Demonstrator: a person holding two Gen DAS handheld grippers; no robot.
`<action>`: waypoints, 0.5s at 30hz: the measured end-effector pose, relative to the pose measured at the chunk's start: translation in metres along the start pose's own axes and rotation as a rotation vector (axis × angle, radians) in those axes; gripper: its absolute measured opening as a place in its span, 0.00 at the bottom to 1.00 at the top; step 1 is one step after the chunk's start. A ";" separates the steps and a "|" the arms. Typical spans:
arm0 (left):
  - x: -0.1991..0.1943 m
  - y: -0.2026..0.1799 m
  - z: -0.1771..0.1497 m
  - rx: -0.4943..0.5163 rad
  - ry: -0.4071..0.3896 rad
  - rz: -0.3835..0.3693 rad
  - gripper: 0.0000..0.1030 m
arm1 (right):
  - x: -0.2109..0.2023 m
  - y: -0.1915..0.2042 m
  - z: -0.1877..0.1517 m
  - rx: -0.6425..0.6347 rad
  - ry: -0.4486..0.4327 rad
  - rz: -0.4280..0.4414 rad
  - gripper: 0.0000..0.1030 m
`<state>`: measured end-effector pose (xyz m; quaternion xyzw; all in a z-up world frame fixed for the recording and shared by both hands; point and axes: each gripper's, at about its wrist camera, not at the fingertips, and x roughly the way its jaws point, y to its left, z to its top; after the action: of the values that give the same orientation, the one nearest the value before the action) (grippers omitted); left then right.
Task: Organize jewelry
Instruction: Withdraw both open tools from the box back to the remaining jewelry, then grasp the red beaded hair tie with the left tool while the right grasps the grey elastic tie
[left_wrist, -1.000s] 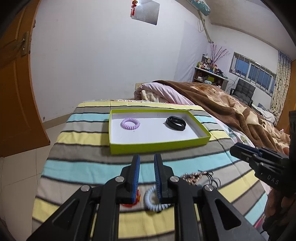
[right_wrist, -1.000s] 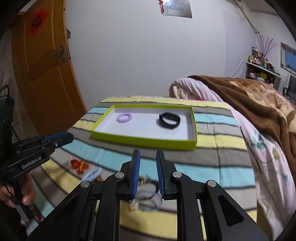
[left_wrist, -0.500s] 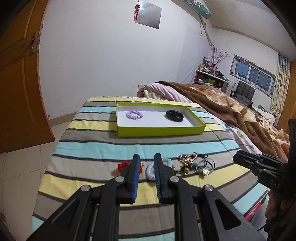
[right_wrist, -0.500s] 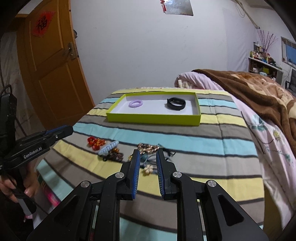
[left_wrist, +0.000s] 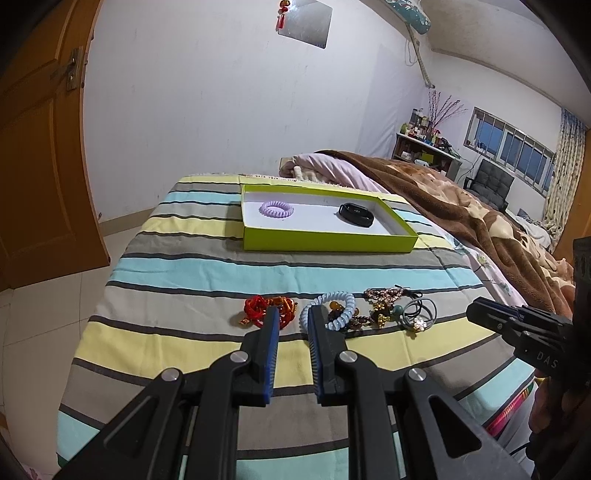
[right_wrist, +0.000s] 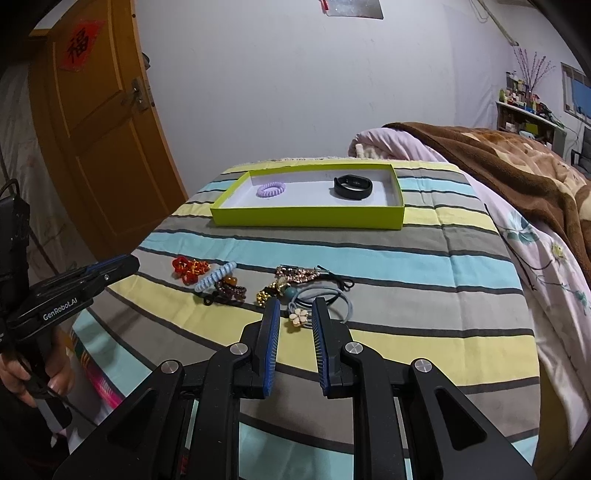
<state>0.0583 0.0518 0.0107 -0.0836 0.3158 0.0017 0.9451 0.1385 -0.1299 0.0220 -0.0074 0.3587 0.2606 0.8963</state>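
Note:
A lime-green tray (left_wrist: 325, 243) (right_wrist: 306, 219) lies far back on the striped bed, holding a purple spiral hair tie (left_wrist: 276, 210) (right_wrist: 271, 189) and a black wristband (left_wrist: 356, 214) (right_wrist: 352, 186). Closer to me lies a loose pile: a red ornament (left_wrist: 255, 308) (right_wrist: 188, 267), a light blue spiral tie (left_wrist: 341, 312) (right_wrist: 216, 276), a beaded gold piece (left_wrist: 384, 295) (right_wrist: 295, 275), and grey elastics (left_wrist: 419, 312) (right_wrist: 325, 299) with a flower charm (right_wrist: 298, 317). My left gripper (left_wrist: 293, 310) hovers open just short of the red ornament and blue tie. My right gripper (right_wrist: 297, 301) hovers open over the flower charm, holding nothing.
The striped blanket (left_wrist: 184, 266) drops off at its left and near edges to a tiled floor (left_wrist: 44, 314). A brown blanket (left_wrist: 461, 206) and pink quilt (right_wrist: 535, 236) are heaped on the right. An orange door (right_wrist: 103, 122) stands at the left.
Both grippers have drawn back from the tray toward the near edge of the bed and sunk a little. The loose pile now lies just in front of their fingertips. The jaws' gaps look unchanged.

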 end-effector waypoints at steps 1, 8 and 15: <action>0.001 0.001 0.000 -0.002 0.001 0.002 0.21 | 0.001 -0.001 0.000 0.002 0.003 0.000 0.18; 0.013 0.010 0.002 -0.015 0.017 0.023 0.25 | 0.015 -0.012 -0.001 0.031 0.038 -0.012 0.18; 0.034 0.019 0.005 -0.027 0.054 0.026 0.25 | 0.034 -0.026 -0.001 0.060 0.078 -0.027 0.18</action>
<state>0.0871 0.0697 -0.0088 -0.0921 0.3422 0.0160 0.9350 0.1713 -0.1371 -0.0051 0.0045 0.4007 0.2373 0.8849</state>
